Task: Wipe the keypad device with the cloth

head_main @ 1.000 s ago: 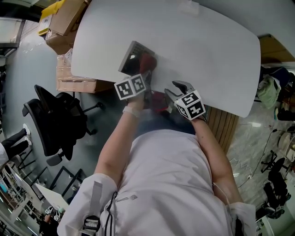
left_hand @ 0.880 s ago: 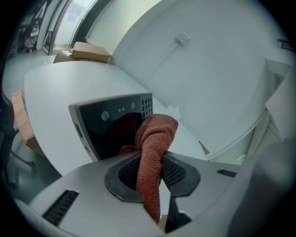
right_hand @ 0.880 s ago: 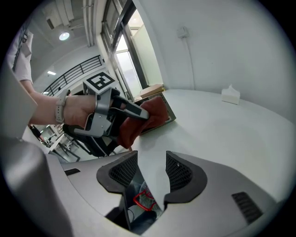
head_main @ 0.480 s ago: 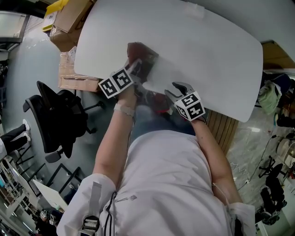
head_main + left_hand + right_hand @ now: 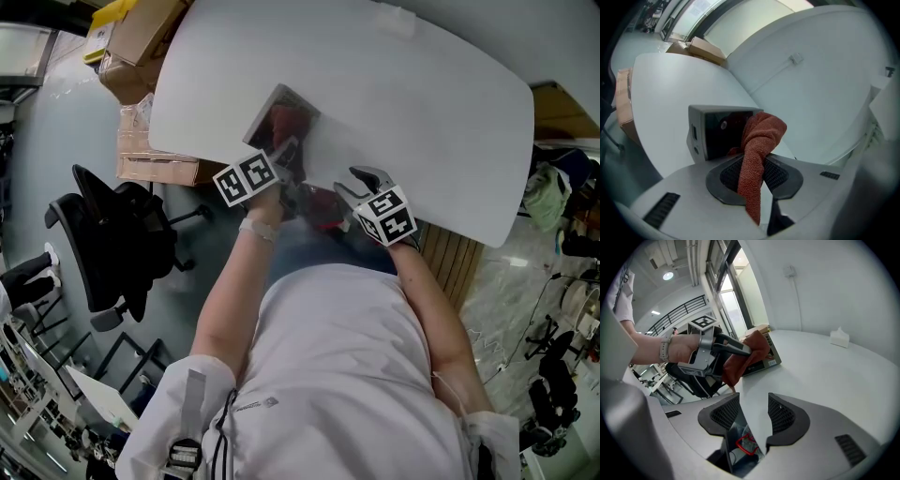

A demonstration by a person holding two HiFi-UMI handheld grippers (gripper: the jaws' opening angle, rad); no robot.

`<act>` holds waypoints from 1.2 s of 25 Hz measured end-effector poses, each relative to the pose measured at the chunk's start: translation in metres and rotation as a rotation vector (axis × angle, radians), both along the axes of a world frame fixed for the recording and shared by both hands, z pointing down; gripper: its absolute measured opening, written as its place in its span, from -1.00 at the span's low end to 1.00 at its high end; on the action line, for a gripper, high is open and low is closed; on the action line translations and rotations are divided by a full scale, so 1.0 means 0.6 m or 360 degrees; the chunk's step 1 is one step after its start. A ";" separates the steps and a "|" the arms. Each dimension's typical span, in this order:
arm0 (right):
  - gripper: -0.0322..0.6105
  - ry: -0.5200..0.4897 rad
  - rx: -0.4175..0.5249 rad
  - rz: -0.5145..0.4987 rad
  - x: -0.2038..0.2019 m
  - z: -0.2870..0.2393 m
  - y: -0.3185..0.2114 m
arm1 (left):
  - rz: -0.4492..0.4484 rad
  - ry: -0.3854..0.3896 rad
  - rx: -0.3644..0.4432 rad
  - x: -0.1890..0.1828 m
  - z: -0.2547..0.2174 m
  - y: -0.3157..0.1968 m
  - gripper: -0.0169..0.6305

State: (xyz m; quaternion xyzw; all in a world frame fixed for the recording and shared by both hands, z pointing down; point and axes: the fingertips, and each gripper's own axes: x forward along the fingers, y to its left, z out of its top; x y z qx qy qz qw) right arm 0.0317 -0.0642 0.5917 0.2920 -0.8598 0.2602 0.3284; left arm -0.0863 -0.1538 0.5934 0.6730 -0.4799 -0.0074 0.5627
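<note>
The keypad device [image 5: 272, 111] is a grey box with a dark face, lying near the front left edge of the white table [image 5: 422, 103]. A red cloth [image 5: 292, 124] rests on its face. My left gripper [image 5: 287, 150] is shut on the cloth [image 5: 756, 150], which hangs from its jaws and drapes against the device [image 5: 712, 133] just ahead. The right gripper view shows the left gripper [image 5: 733, 347] pressing the cloth [image 5: 743, 359] to the device [image 5: 769, 357]. My right gripper [image 5: 360, 180] sits open at the table's front edge, right of the device, with nothing between its fingers [image 5: 780, 413].
Cardboard boxes [image 5: 141, 37] are stacked past the table's left edge, and a black office chair [image 5: 112, 244] stands on the floor below them. A small white tissue box [image 5: 394, 19] sits at the table's far edge. A wooden panel [image 5: 450, 253] lies under the right front corner.
My left gripper swept the cloth out to the left across the device, then came back toward me. The right gripper stayed put.
</note>
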 end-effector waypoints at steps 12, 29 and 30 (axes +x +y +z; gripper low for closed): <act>-0.30 -0.0006 0.0004 -0.0045 -0.012 0.000 0.004 | 0.0055 -0.0096 0.0072 -0.028 -0.027 0.026 -0.67; -0.30 -0.0006 0.0004 -0.0058 -0.022 -0.001 0.007 | -0.0012 -0.0268 0.0202 -0.091 -0.046 0.004 -0.68; -0.30 -0.0007 0.0002 -0.0056 -0.021 -0.001 0.008 | -0.0002 -0.0265 0.0191 -0.087 -0.039 0.010 -0.68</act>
